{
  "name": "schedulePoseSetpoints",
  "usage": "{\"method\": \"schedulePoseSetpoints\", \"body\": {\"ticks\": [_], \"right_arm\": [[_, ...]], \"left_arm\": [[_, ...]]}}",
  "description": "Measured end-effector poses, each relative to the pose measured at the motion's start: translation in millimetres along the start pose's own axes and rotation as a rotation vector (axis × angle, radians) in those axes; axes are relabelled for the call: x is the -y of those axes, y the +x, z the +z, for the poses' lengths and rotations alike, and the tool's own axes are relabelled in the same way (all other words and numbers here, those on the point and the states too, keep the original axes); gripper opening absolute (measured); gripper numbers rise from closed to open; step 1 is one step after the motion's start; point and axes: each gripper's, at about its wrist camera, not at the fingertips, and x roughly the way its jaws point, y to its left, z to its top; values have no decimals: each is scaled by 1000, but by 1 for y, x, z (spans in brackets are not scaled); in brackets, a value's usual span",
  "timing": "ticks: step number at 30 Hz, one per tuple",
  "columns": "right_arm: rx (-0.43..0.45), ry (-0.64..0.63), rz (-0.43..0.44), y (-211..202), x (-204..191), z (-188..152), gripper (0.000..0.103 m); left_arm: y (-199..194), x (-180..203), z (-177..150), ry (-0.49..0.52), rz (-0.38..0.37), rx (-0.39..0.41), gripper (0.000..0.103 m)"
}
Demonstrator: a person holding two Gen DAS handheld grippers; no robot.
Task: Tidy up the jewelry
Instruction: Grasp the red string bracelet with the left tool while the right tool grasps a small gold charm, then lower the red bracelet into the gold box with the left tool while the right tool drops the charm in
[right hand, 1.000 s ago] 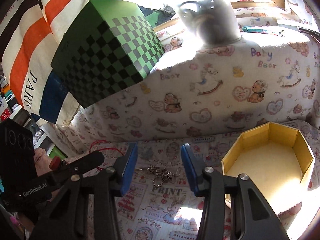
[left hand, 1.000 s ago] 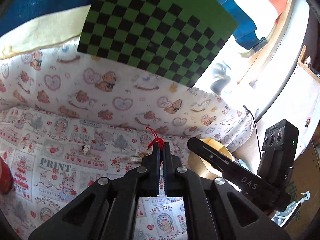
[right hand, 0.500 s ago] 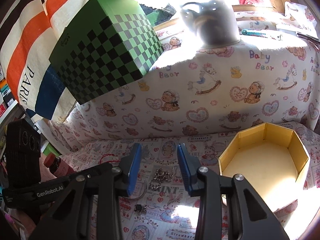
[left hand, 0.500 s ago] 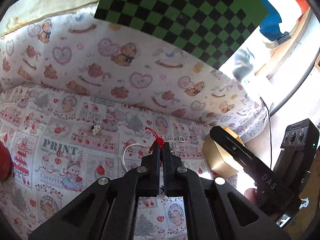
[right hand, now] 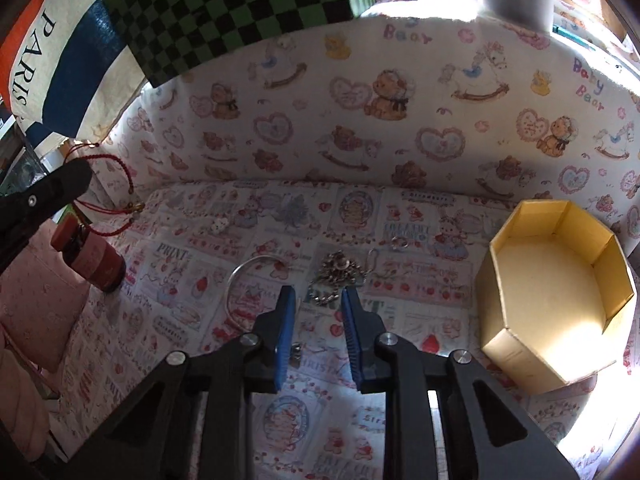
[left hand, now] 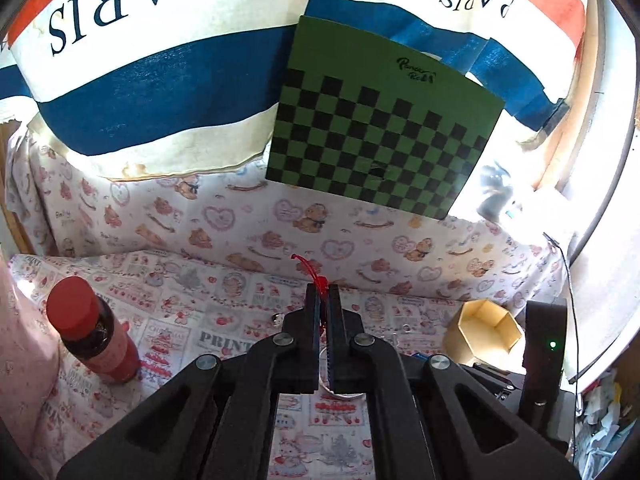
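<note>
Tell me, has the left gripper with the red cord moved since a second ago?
Yes. The left gripper, shut on the red cord, has lifted away from the patterned cloth.

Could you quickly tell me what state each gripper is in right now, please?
Left gripper: closed on the red cord bracelet.
Right gripper: open, jaws just been closing, astride the silver chain, not gripping it.

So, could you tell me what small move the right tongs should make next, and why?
Probably lower the right tongs a little further and close on the silver chain. Their jaws have just been closing, yet the chain lies loose on the printed cloth just ahead of the tips, not gripped, with the empty yellow box waiting alongside.
</note>
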Motion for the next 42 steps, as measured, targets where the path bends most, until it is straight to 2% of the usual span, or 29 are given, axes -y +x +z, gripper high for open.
{"method": "schedulePoseSetpoints", "body": {"ticks": [6, 12, 16, 20, 24, 26, 29, 31, 34, 35, 36, 39, 42], "right_arm": [[-47, -54, -19, 3, -20, -9, 18], [-86, -17, -48, 5, -19, -9, 6], [-93, 2, -27, 7, -14, -10, 6], [-38, -16, -55, -6, -12, -9, 6], [34, -16, -64, -21, -11, -6, 6], [106, -15, -29, -32, -11, -3, 6], [224, -10, 84, -57, -6, 1, 6], [309, -21, 64, -78, -2, 3, 6], [396, -13, 32, -106, 15, 6, 6], [412, -2, 21, -113, 24, 5, 6], [422, 6, -3, -120, 33, 4, 6], [440, 21, -85, -129, 63, -1, 6], [434, 111, -89, -123, 107, -5, 6]], "left_arm": [[24, -20, -3, -56, 46, -49, 2], [36, -31, -5, -90, 57, -58, 2], [41, -32, -7, -88, 59, -58, 2], [43, -30, -8, -85, 64, -53, 2], [31, -27, -6, -92, 7, -5, 2], [20, -28, -4, -138, -25, 43, 2], [4, -21, -2, -123, -66, 115, 2], [-4, -12, -4, -85, -102, 168, 1], [0, 3, -8, -65, -206, 144, 2], [2, 10, -9, -47, -222, 127, 2], [5, 22, -10, -9, -201, 101, 2], [11, 49, -17, 57, -184, 94, 2], [20, 78, -17, 54, -274, 22, 2]]}}
